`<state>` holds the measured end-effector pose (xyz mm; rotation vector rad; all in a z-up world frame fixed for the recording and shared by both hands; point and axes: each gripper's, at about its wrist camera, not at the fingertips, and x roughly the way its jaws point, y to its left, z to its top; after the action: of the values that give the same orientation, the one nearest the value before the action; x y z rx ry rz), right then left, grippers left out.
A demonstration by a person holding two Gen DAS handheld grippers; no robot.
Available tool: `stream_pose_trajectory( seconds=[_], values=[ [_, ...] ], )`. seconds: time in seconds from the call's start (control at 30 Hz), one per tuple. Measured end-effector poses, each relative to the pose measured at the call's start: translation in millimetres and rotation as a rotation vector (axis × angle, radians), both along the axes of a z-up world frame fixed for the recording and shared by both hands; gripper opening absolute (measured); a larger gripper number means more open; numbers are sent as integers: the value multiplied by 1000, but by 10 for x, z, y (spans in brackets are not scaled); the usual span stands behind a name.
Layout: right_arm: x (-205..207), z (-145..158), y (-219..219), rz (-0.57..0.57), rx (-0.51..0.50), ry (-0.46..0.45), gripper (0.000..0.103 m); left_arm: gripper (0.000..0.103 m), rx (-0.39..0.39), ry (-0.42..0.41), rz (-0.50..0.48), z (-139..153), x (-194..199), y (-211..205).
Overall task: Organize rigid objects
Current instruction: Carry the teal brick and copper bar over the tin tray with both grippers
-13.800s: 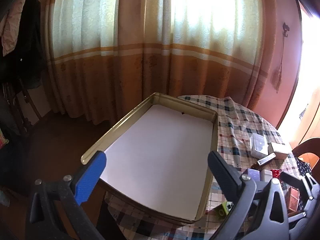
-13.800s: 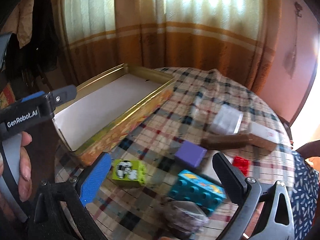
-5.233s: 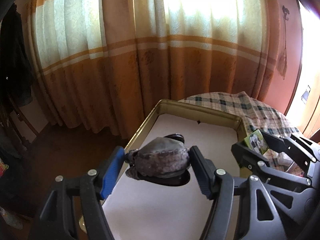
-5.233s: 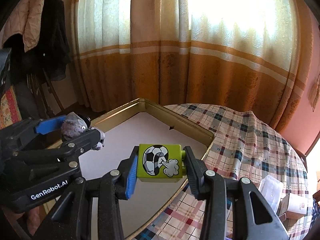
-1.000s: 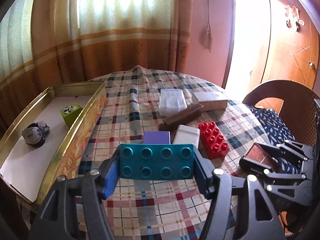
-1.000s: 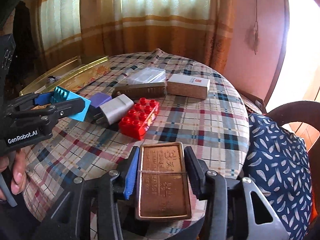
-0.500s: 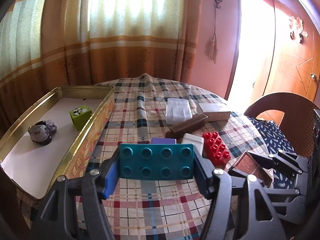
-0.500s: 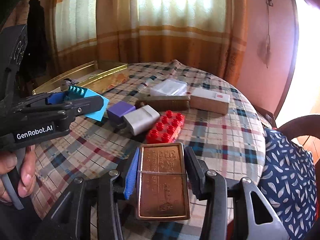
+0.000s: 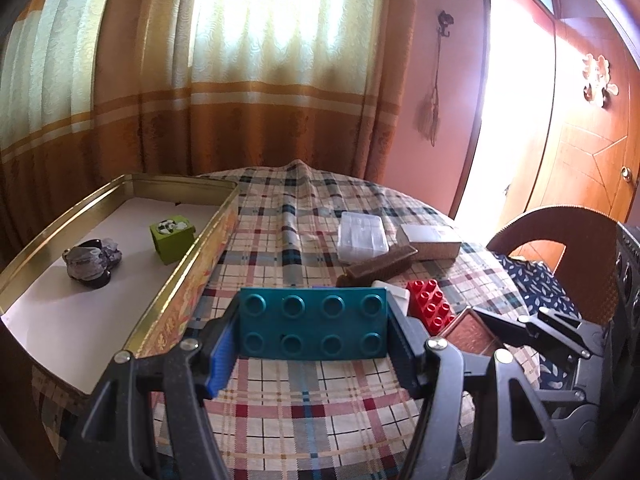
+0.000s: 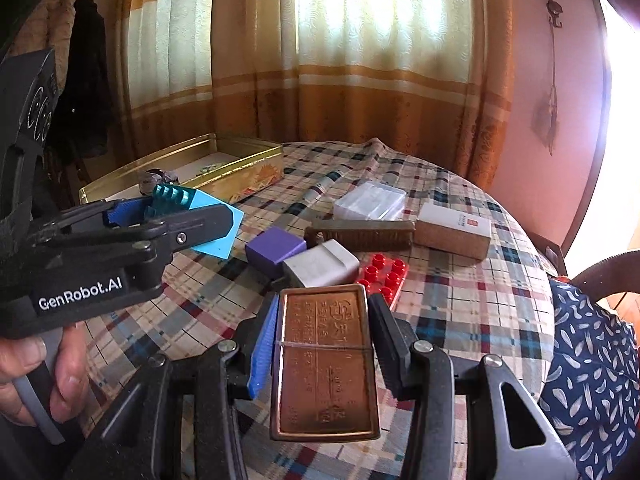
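Note:
My left gripper (image 9: 314, 328) is shut on a teal studded brick (image 9: 314, 326), held above the checked tablecloth just right of the gold tin tray (image 9: 188, 280). The tray holds a green football cube (image 9: 172, 238) and a grey stone-like lump (image 9: 92, 260). My right gripper (image 10: 324, 344) is shut on a copper-coloured flat tin (image 10: 324, 364), held above the table's near right part. The left gripper with the teal brick (image 10: 200, 216) shows at the left of the right wrist view.
On the cloth lie a red brick (image 9: 430, 308), a purple block (image 10: 275, 249), a grey-white block (image 10: 320, 268), a brown bar (image 10: 360, 234), a clear plastic box (image 9: 362, 232) and a white-topped box (image 10: 452, 232). A chair (image 9: 560, 248) stands at the right.
Both grippers have risen and tilted up a little with their loads; the tray and curtain show more. The objects on the table have not moved.

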<state>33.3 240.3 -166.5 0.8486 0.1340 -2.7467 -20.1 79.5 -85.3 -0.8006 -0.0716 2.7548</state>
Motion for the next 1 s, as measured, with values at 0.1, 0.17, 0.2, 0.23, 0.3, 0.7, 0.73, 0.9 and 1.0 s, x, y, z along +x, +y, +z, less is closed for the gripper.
stream_pose_trajectory(
  seconds=[0.1,0.17,0.2,0.23,0.3,0.7,0.73,0.9,1.0],
  values=[
    [8,11,-23,3,-2,8,47,64,6,9,9,9,17,-17],
    [3,16,-27,3,-3,10,47,64,3,11,16,10,30,-24],
    [-3,14,-23,3,-4,10,47,64,1,13,20,13,34,-32],
    [-7,17,-28,2,-5,9,47,64,-2,16,26,15,39,-37],
    [-11,28,-35,2,-7,10,47,64,-6,19,37,23,48,-52],
    [-50,87,-100,7,-18,24,47,64,-13,29,67,35,41,-127],
    [-59,94,-107,7,-19,26,47,64,-15,30,69,37,39,-131],
    [-127,109,-137,4,-35,39,47,64,-22,48,70,42,53,-142],
    [-174,104,-147,0,-45,34,47,64,-20,48,73,45,54,-141]
  ],
)
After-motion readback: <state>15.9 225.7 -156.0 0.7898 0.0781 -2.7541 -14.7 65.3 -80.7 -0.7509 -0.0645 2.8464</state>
